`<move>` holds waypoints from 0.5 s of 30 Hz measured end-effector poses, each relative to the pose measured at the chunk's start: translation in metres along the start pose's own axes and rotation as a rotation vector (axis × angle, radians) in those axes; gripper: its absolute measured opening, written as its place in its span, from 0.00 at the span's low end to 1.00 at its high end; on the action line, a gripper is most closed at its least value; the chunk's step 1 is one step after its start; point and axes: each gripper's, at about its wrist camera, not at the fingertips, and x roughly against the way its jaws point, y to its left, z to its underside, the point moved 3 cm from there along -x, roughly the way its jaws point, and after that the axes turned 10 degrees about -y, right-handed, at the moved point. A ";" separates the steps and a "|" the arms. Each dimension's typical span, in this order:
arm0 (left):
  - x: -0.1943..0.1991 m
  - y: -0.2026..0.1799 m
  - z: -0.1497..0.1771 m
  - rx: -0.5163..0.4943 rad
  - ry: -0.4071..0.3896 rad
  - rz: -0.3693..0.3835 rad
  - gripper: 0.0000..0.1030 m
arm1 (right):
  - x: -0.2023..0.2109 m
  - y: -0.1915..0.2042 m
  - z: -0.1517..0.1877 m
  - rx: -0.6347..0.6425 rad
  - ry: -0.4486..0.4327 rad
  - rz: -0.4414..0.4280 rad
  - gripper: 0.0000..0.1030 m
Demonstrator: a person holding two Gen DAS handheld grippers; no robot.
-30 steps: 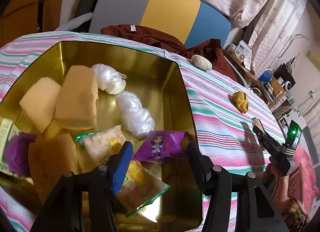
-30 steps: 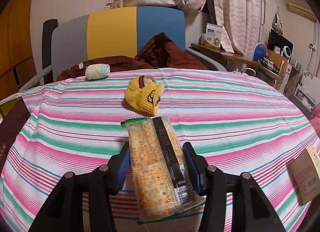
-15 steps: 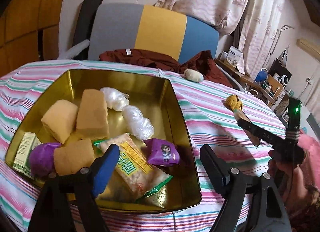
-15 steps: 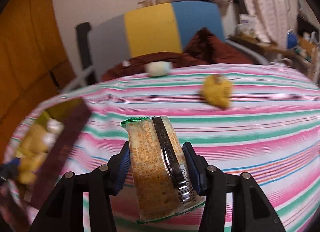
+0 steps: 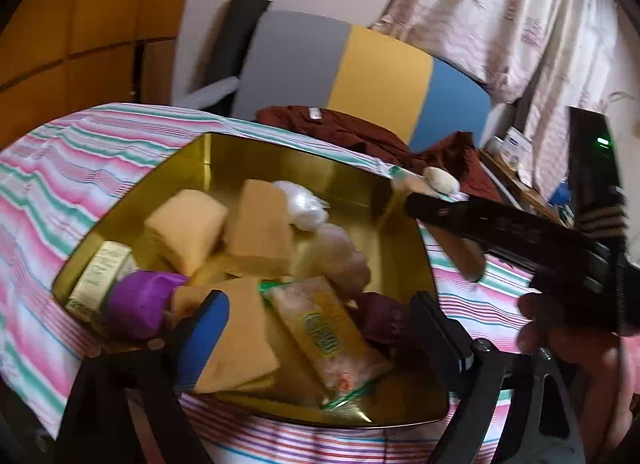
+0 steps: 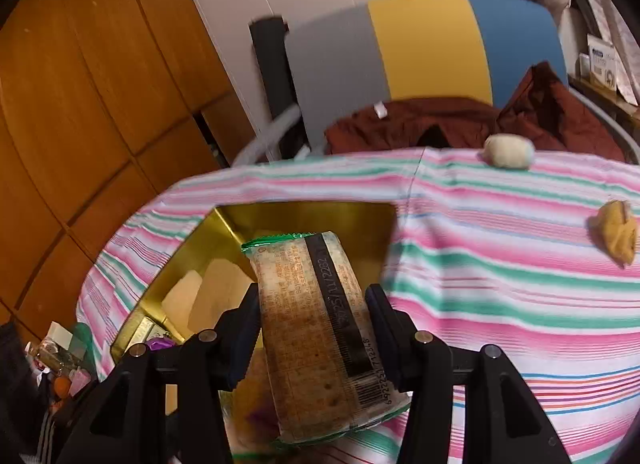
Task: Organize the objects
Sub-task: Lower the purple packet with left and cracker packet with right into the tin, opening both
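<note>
A gold tin [image 5: 208, 167] sits on the striped tablecloth, holding yellow sponge blocks [image 5: 184, 232], white plastic balls [image 5: 304, 205], a purple object [image 5: 136, 304] and a cracker packet [image 5: 328, 336]. My left gripper [image 5: 316, 328] is open and empty above the tin's near edge. My right gripper [image 6: 312, 316] is shut on a cracker packet [image 6: 316, 328] and holds it over the tin's right edge [image 6: 304, 211]. In the left wrist view the right gripper [image 5: 496, 223] reaches in from the right with the packet [image 5: 452, 244].
A small white roll [image 6: 508, 151] and a yellow crumpled item [image 6: 616, 232] lie on the cloth [image 6: 500, 264] to the right. A dark red garment [image 6: 440, 123] lies on a grey, yellow and blue chair [image 6: 420, 47] behind the table. Wooden panels [image 6: 80, 103] stand at left.
My right gripper has swung left with the cracker packet, from over the cloth to above the tin. My left gripper has pulled back from the tin, still open.
</note>
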 end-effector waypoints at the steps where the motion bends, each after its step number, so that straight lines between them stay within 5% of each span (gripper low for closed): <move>1: 0.001 0.002 0.000 0.004 -0.005 -0.007 0.92 | -0.008 0.002 0.001 0.001 0.016 0.010 0.50; 7: 0.006 0.011 -0.002 0.040 -0.017 -0.024 0.93 | -0.036 0.000 0.003 0.016 0.076 0.077 0.50; 15: 0.004 0.012 0.000 0.058 -0.003 -0.024 0.93 | -0.015 -0.009 0.001 0.004 -0.008 0.079 0.50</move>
